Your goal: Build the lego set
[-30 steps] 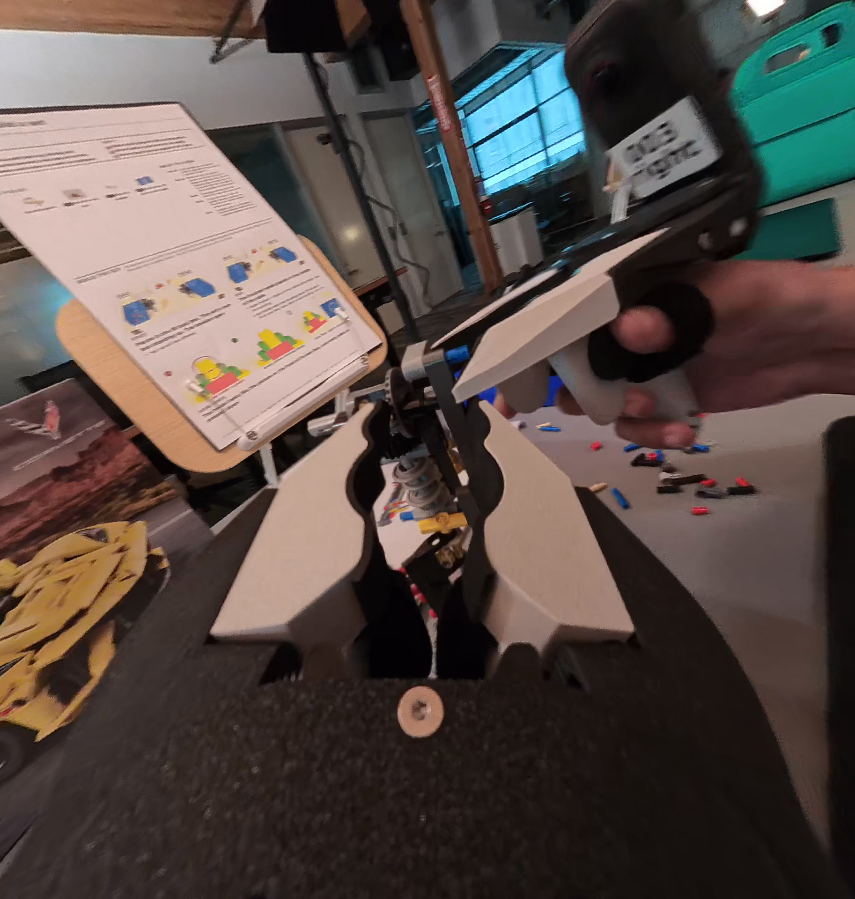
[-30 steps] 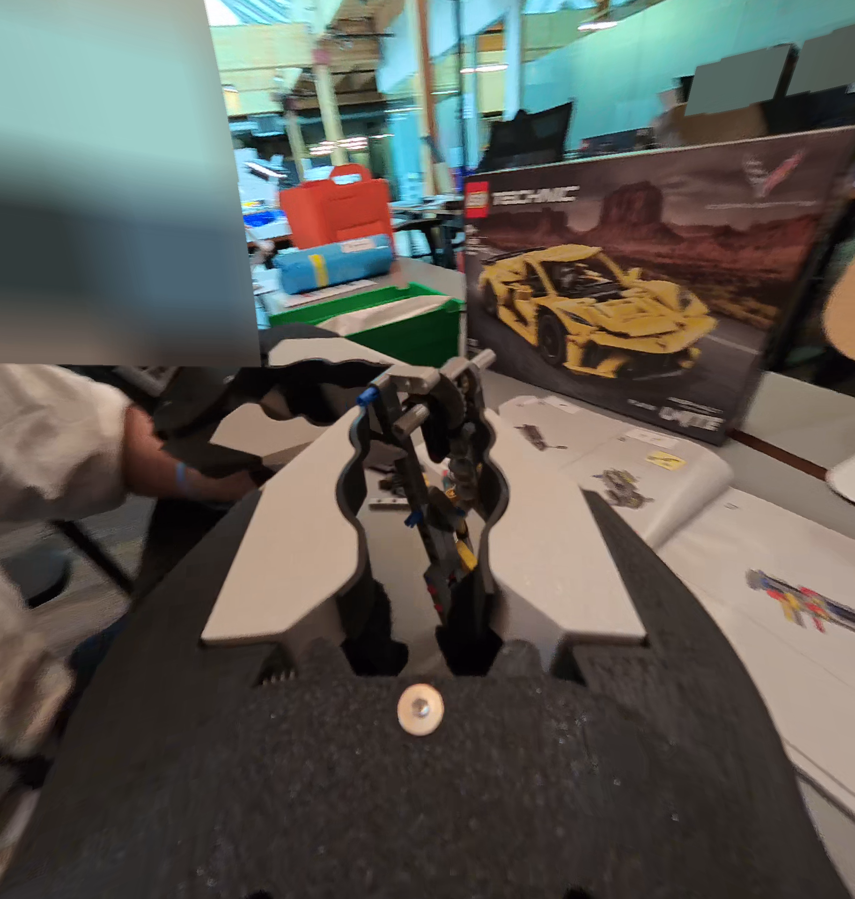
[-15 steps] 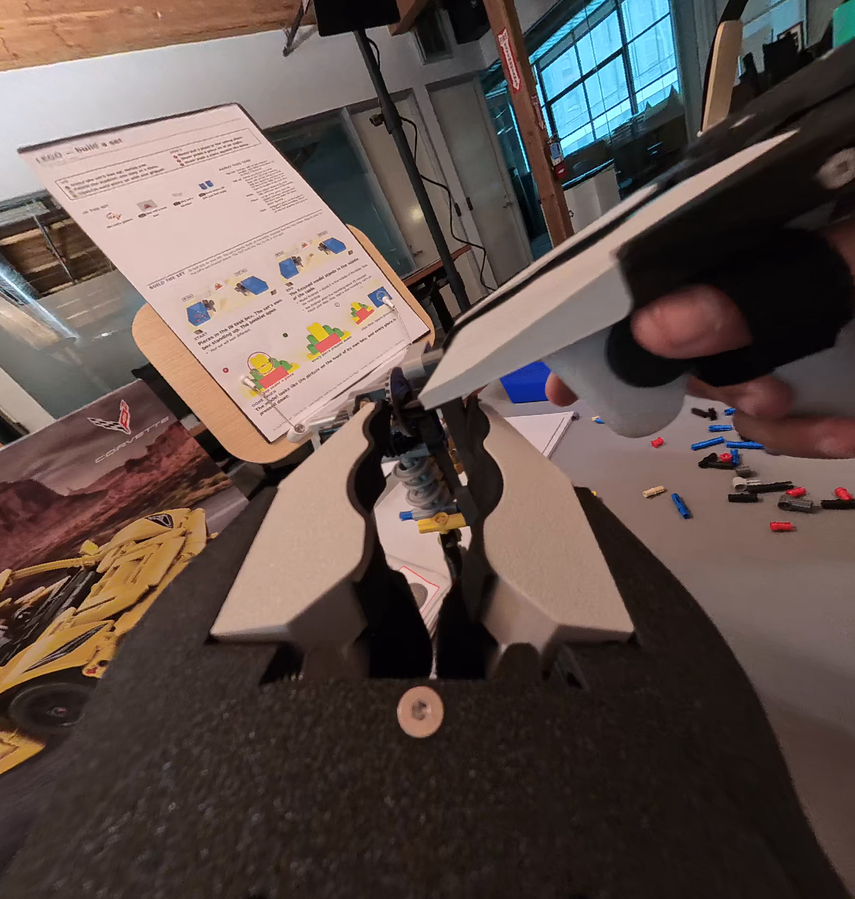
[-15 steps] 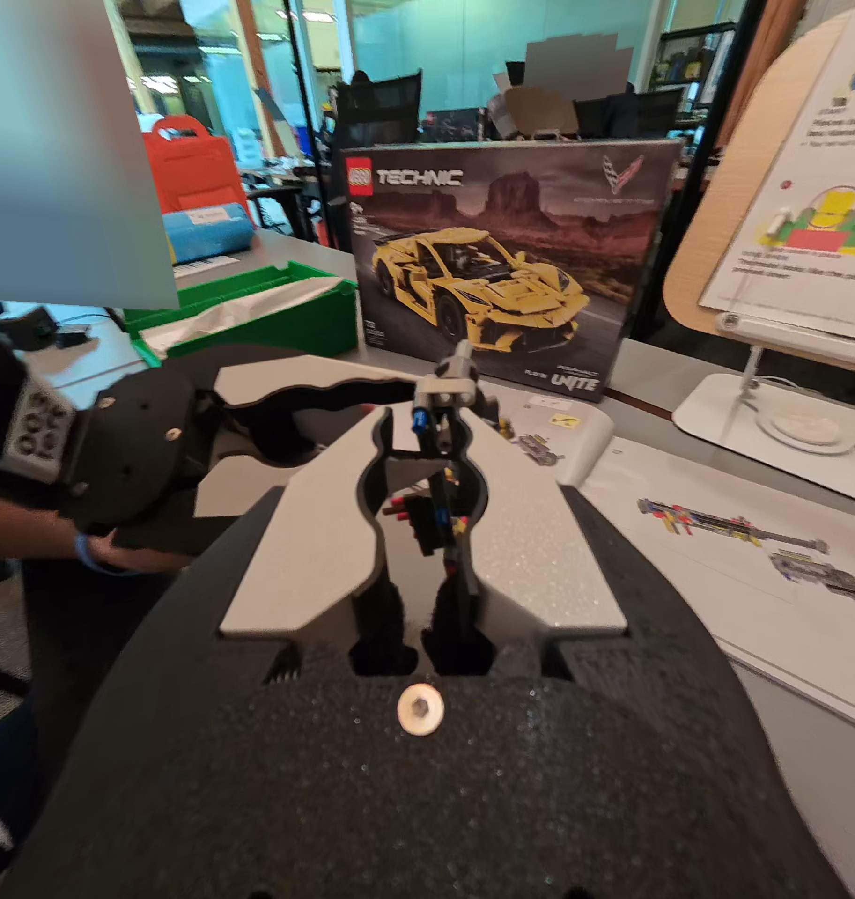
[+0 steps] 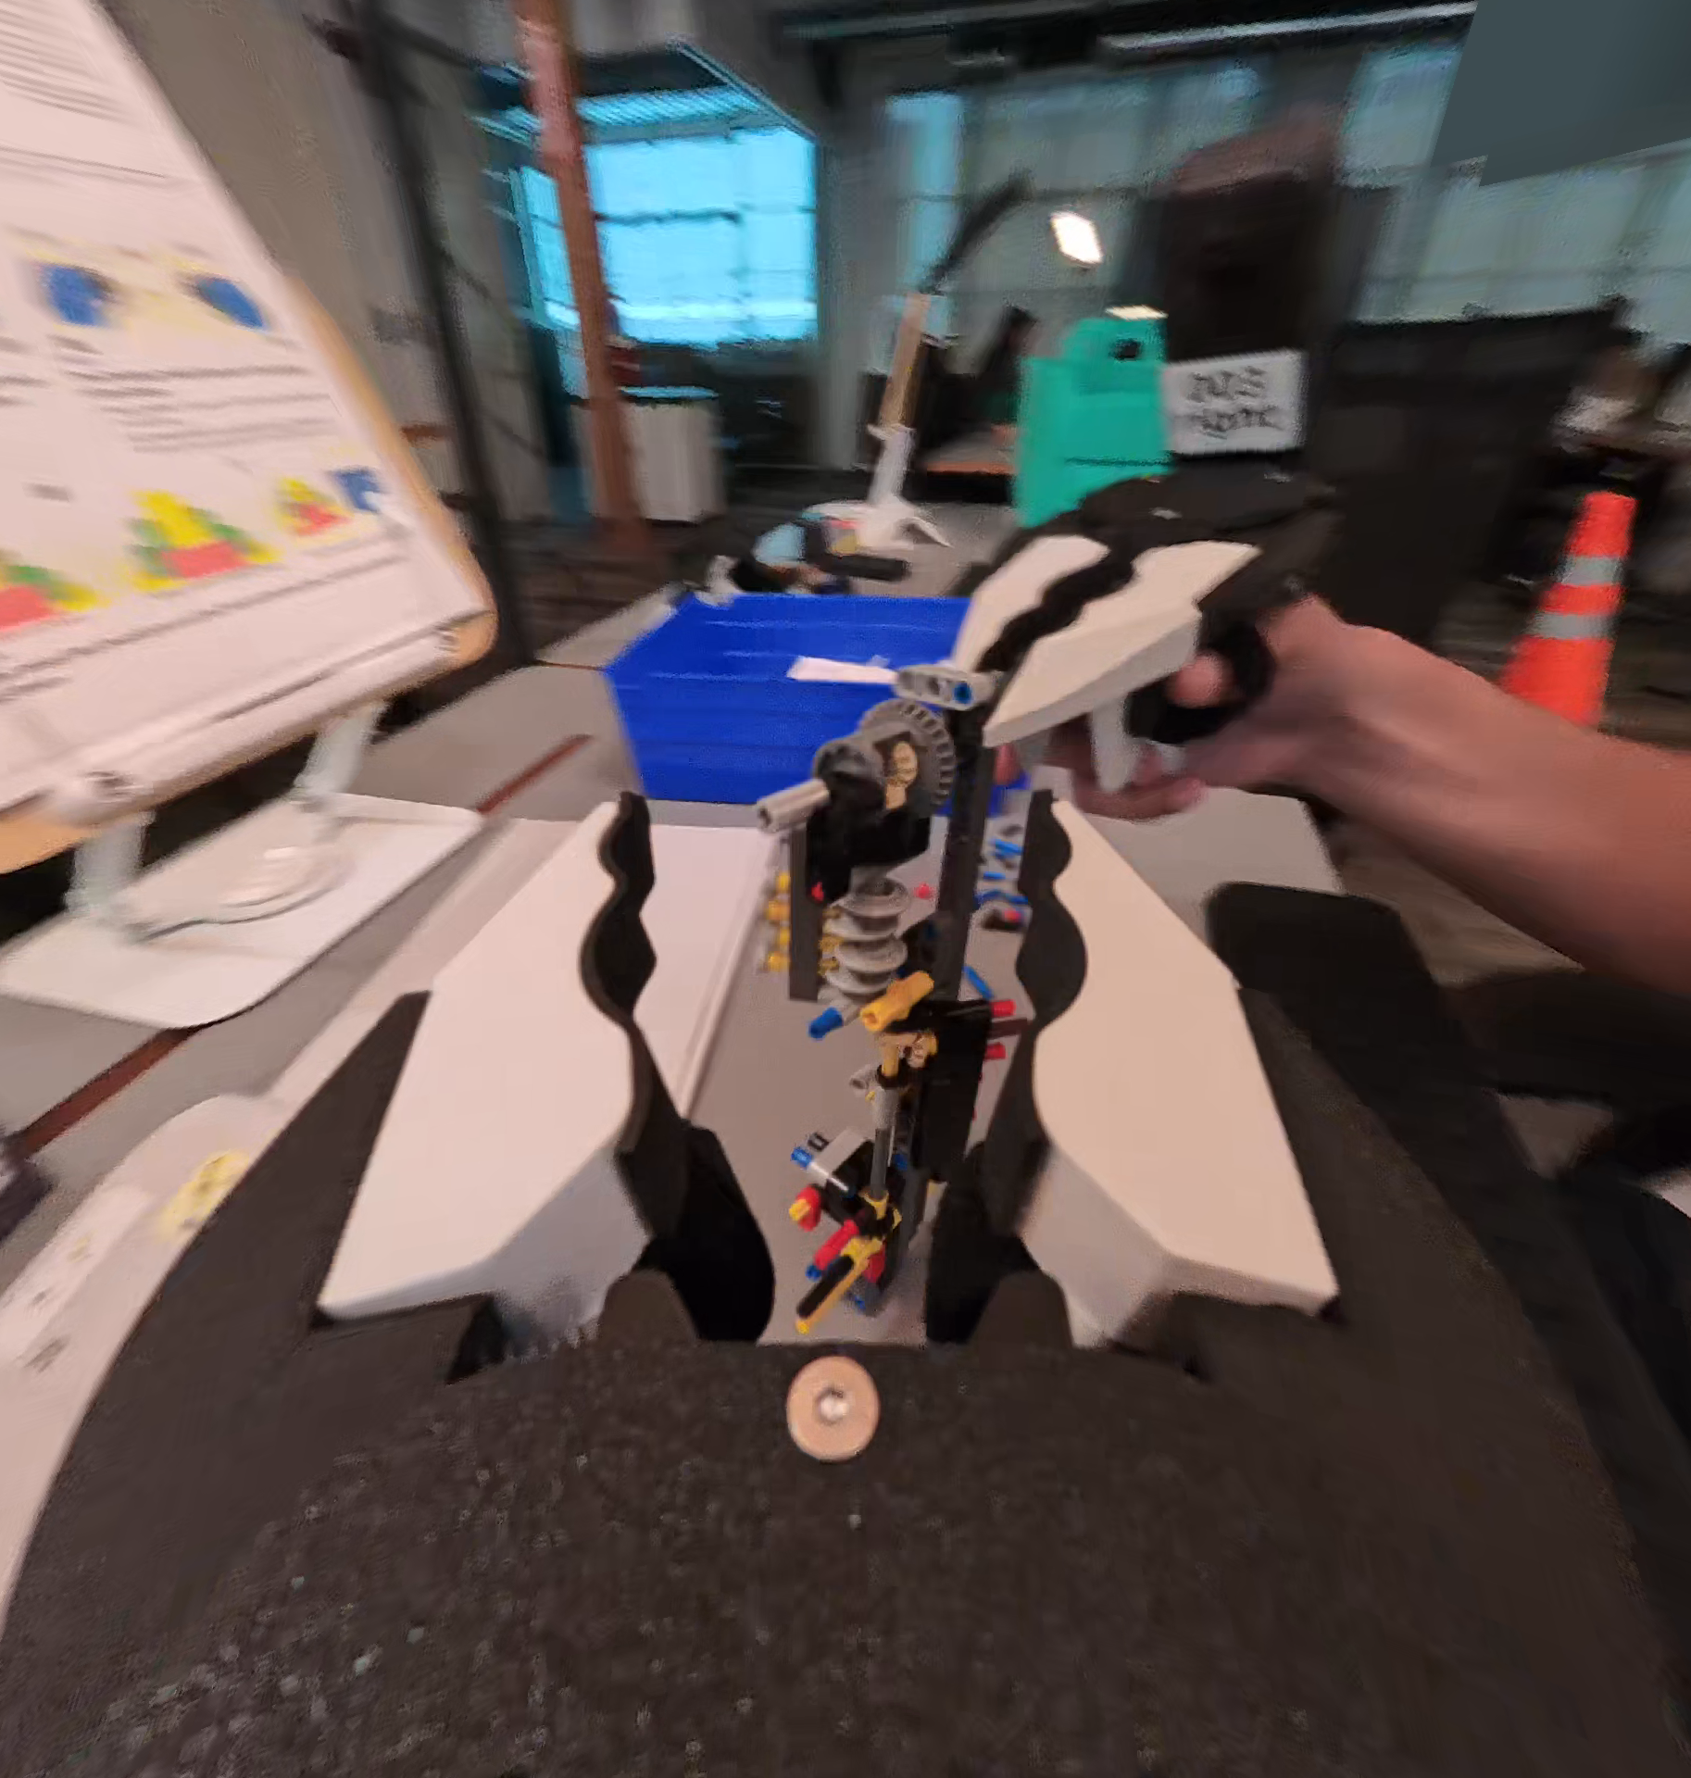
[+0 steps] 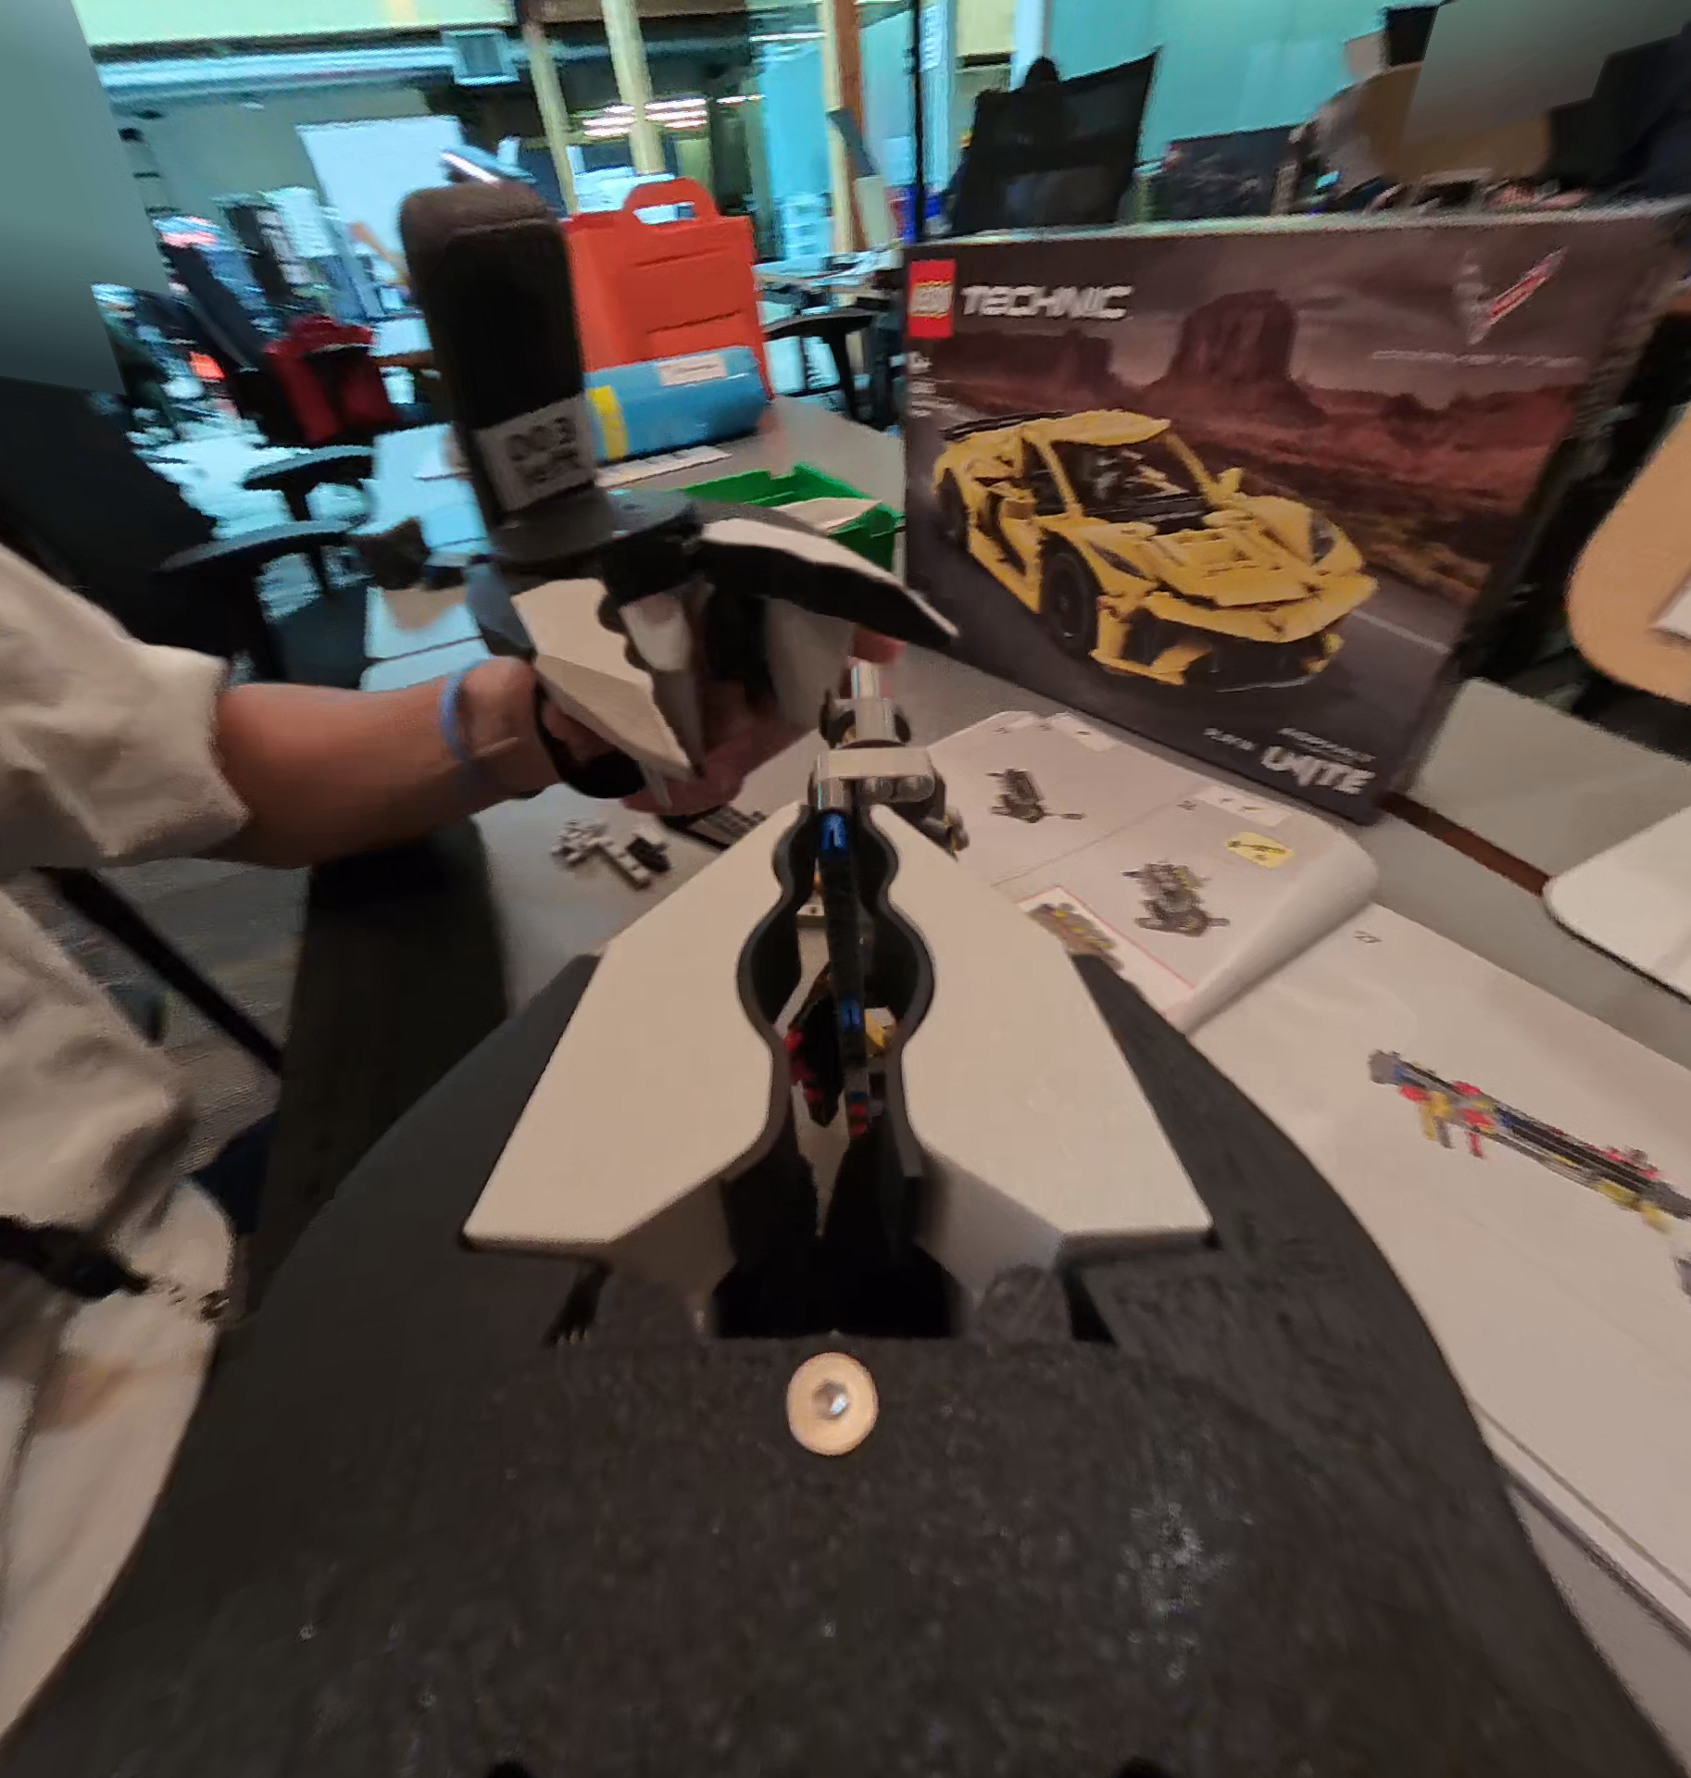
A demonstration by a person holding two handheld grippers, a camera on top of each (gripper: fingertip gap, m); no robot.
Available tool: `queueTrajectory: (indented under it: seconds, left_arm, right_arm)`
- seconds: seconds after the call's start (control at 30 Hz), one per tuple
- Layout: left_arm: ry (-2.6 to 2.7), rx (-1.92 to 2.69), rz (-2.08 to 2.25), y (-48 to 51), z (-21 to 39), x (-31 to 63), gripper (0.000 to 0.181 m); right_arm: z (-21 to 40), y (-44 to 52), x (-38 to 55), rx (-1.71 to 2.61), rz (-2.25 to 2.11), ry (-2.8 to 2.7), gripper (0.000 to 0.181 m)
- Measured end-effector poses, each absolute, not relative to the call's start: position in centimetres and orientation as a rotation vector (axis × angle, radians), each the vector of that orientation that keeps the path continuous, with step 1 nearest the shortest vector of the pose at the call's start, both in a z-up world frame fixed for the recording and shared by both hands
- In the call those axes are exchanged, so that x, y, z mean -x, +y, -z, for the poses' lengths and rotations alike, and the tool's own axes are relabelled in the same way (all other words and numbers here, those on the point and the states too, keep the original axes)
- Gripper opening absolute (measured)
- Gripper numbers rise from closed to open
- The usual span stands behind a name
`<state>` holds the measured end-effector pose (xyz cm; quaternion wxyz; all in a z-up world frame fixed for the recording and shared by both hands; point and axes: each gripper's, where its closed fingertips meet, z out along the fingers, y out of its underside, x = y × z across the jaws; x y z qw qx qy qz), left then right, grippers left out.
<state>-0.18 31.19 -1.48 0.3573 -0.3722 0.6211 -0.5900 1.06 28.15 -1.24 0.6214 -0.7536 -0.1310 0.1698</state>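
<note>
- Between the left gripper (image 5: 827, 962) fingers, the gap is way wider than half a second ago: back then they were pinched on the lego build (image 5: 880, 981), now they stand well apart.
- Build sits upright in that gap, closer to the right finger (image 5: 1150, 1039). Can't tell if it touches that pad; the left finger is clearly off it.
- Right gripper (image 5: 991, 664) looks like the one doing the holding now. From the left wrist view its fingers are nearly together, tips at the top of the build by a small grey beam (image 5: 938, 685).
- Half a second ago the right gripper filled the upper right of this view, really close. Now it looks smaller and farther off, with the hand (image 5: 1303, 712) in full view.
- Left view has also swung: the instruction sheet (image 5: 149, 462) has slid to the left edge and is blurry, and a blue bin (image 5: 765, 673) plus an orange cone (image 5: 1573, 616) show up behind.
- Only the left view shows the gear and grey spring on the build, and loose bits on the table (image 5: 1207, 847) past it.
- Right wrist view gives the other side: right gripper (image 6: 846, 847) clamped narrow on the build's black spine, grey beam poking out above the tips.
- Only that view shows the set box (image 6: 1255, 500) with the yellow car, the open booklet (image 6: 1159, 866), a green bin (image 6: 803, 500) and the left gripper (image 6: 726, 616) seen from outside, spread open just left of the build's top.
- Box sits farther right in that view than before.
</note>
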Motion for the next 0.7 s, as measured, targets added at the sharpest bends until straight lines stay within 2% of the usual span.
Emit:
queueTrajectory:
  seconds: [0.03, 0.1, 0.27, 0.3, 0.33, 0.47, 0.53, 0.7]
  left_arm:
    - [1.689, 0.934, 1.547, 30.6, 1.9, 0.1, 0.081]
    - [1.768, 0.901, 1.531, 30.3, 2.6, -0.6, 0.074]
    - [1.828, 0.834, 1.653, 29.0, 3.0, -0.1, 0.040]
    - [1.822, 0.818, 1.649, 28.9, 3.0, 0.1, 0.038]
    - [1.817, 0.802, 1.645, 28.9, 2.9, 0.2, 0.028]
    - [1.734, 0.808, 1.637, 29.7, 3.0, 0.0, 0.026]
    - [1.687, 0.854, 1.669, 30.3, 3.0, 0.0, 0.025]
    - [1.663, 0.880, 1.738, 30.4, 2.9, 0.6, 0.026]
  right_arm:
    - [1.2, 28.2, -0.7, 1.730, -0.443, -0.337, 0.006]
    - [1.2, 28.3, 0.0, 1.716, -0.516, -0.400, 0.006]
    - [1.1, 28.5, 1.1, 1.684, -0.593, -0.505, 0.006]
    - [1.0, 28.6, 1.2, 1.682, -0.601, -0.510, 0.006]
    - [1.0, 28.8, 1.2, 1.687, -0.608, -0.507, 0.007]
    - [0.9, 29.6, 0.9, 1.643, -0.575, -0.505, 0.009]
    - [0.8, 29.6, 0.6, 1.581, -0.565, -0.466, 0.017]
    - [1.0, 29.6, 0.4, 1.487, -0.620, -0.352, 0.017]
